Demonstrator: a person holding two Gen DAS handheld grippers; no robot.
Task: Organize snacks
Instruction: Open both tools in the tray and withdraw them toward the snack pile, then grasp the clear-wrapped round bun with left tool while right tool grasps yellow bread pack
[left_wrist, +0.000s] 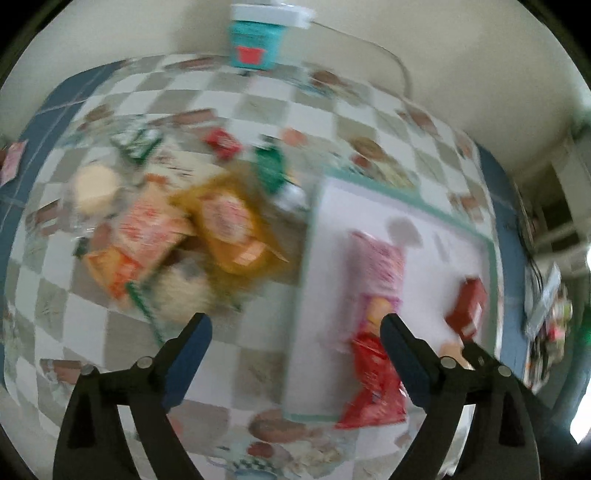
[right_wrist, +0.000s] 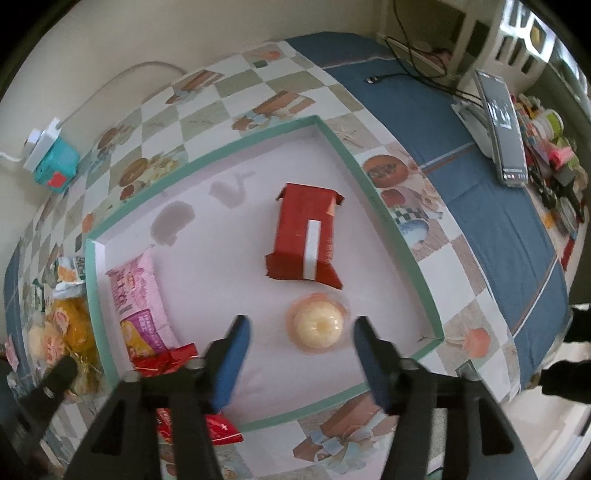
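Observation:
A shallow white tray with a teal rim (right_wrist: 384, 206) holds a red box (right_wrist: 303, 236), a round pale pastry in clear wrap (right_wrist: 317, 326), a pink snack bag (right_wrist: 138, 295) and a red packet (right_wrist: 170, 363). My right gripper (right_wrist: 300, 328) is open and empty, just above the pastry. My left gripper (left_wrist: 295, 332) is open and empty, above the tablecloth at the tray's (left_wrist: 310, 236) left rim. A pile of loose snacks lies left of the tray: a yellow bag (left_wrist: 229, 225), an orange bag (left_wrist: 147, 229), a green packet (left_wrist: 271, 166) and a small red packet (left_wrist: 221, 142). The left view is blurred.
The table has a checkered cloth (right_wrist: 236, 85) over blue fabric (right_wrist: 461, 147). A teal box (left_wrist: 255, 40) stands at the wall with a white cable. A phone on a stand (right_wrist: 504, 129) and clutter sit at the right edge.

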